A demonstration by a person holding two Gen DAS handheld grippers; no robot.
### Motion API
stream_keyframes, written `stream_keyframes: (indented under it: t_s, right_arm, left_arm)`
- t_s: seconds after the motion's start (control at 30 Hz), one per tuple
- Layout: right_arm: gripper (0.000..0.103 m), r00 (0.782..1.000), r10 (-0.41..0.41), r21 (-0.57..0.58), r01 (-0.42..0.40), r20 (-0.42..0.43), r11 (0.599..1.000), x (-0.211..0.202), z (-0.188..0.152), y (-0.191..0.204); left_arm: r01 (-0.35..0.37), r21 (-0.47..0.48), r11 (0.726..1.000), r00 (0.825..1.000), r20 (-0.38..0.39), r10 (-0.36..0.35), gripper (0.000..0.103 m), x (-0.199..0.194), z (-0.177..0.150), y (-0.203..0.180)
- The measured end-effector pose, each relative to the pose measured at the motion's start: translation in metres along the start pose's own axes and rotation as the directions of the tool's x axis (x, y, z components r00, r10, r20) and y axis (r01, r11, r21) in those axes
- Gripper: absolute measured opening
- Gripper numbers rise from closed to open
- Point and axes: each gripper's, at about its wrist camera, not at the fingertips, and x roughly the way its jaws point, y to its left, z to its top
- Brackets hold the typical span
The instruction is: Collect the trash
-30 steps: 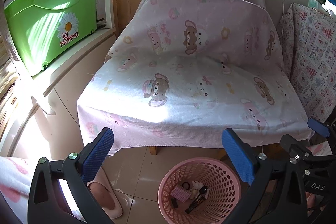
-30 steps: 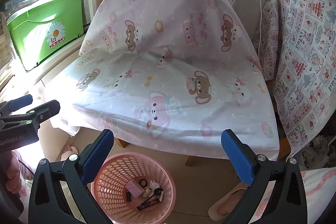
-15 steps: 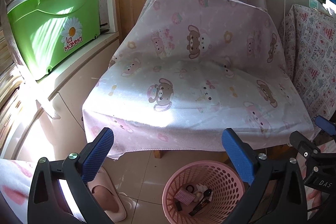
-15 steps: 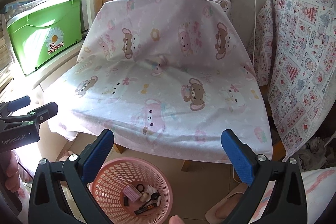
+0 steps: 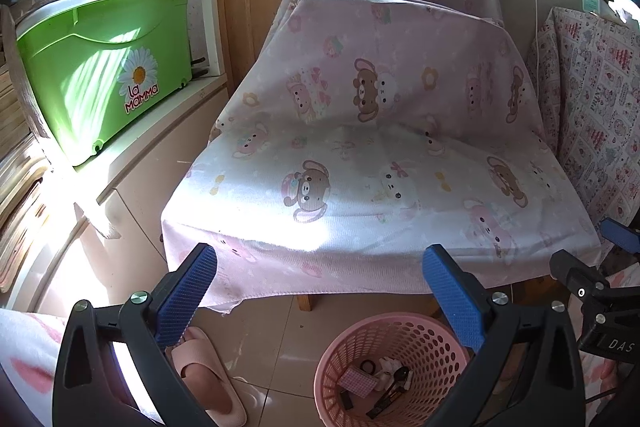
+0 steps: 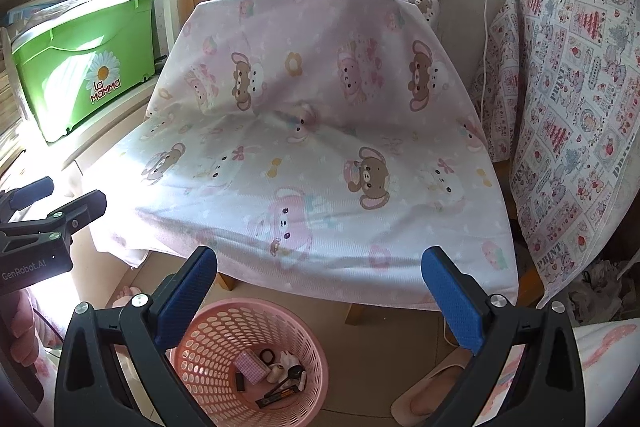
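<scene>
A pink perforated trash basket (image 5: 356, 347) stands on the tiled floor in front of a seat draped in a pink bear-print sheet (image 5: 360, 147). The basket also shows in the right wrist view (image 6: 224, 331). Several small bits of trash (image 6: 272, 371) lie at its bottom. My left gripper (image 5: 320, 291) is open and empty, held above the floor before the seat edge. My right gripper (image 6: 320, 291) is open and empty, above the basket. Each gripper shows at the edge of the other's view. The seat surface shows no loose items.
A green lidded box (image 5: 100, 67) sits on a white shelf at the left. A table under a patterned cloth (image 6: 568, 131) stands at the right. Feet in pink slippers (image 5: 208, 383) rest on the floor on both sides of the basket.
Both views have drifted back and slightly up; the seat sits lower and farther in frame, and the basket has shifted toward the bottom edge. Both grippers stay open.
</scene>
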Motion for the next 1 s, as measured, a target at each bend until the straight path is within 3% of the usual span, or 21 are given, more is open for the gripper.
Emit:
stream_keyframes:
  t_s: [1.0]
  right_arm:
    - [0.103, 0.999, -0.031, 0.012, 0.03, 0.04, 0.999, -0.006, 0.006, -0.007]
  left_arm:
    - [-0.038, 0.027, 0.999, 0.998, 0.05, 0.037, 0.102, -0.008, 0.003, -0.005]
